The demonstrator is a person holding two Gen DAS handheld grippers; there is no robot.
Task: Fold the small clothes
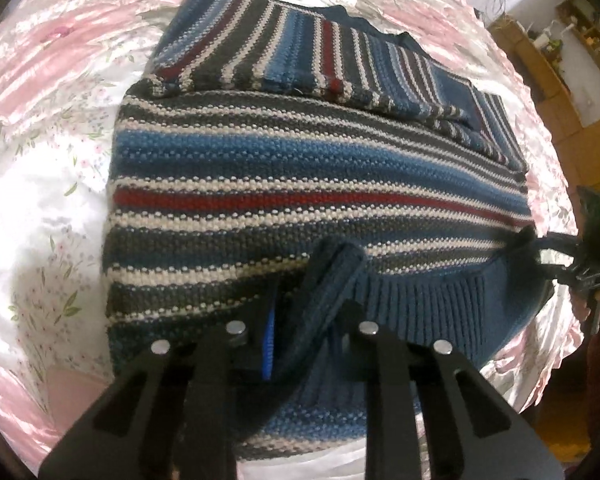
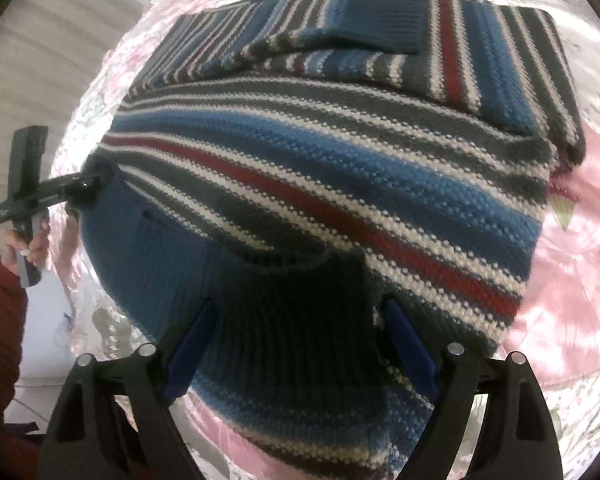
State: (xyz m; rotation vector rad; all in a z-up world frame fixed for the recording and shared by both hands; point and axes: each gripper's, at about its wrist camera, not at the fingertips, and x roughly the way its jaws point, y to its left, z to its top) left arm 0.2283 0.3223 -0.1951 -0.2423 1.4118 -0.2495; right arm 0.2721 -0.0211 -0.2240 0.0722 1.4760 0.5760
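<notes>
Left wrist view looks down along the left gripper (image 1: 302, 334), whose black fingers are closed onto a raised ridge of dark blue ribbed hem belonging to a striped knitted sweater (image 1: 284, 168) in blue, grey, white and red. The sweater lies on a shiny pink and white floral bedcover (image 1: 56, 92), its sleeves already folded across the upper body so the cuff (image 2: 384, 28) rests on the chest area. At the right edge of this view, the right gripper (image 1: 530, 242) meets the other hem corner, and its black tips are bunched into the fabric there.

In the right wrist view the right gripper's blue-padded fingers (image 2: 410, 344) stand apart with the ribbed hem (image 2: 292, 312) heaped between them; I cannot tell whether the pads are actually pressing the cloth. The left gripper shows at the far left, held by a hand (image 2: 24, 246) in a red sleeve (image 2: 2, 320), with its tip on the hem corner.

My judgement is that the step in hand is the bottom-to-top fold: both hem corners taken up, ready to be carried toward the collar. The next move calls for lifting both corners evenly, keeping the hem taut between them, and laying it over the folded sleeves without dragging them out of place.
</notes>
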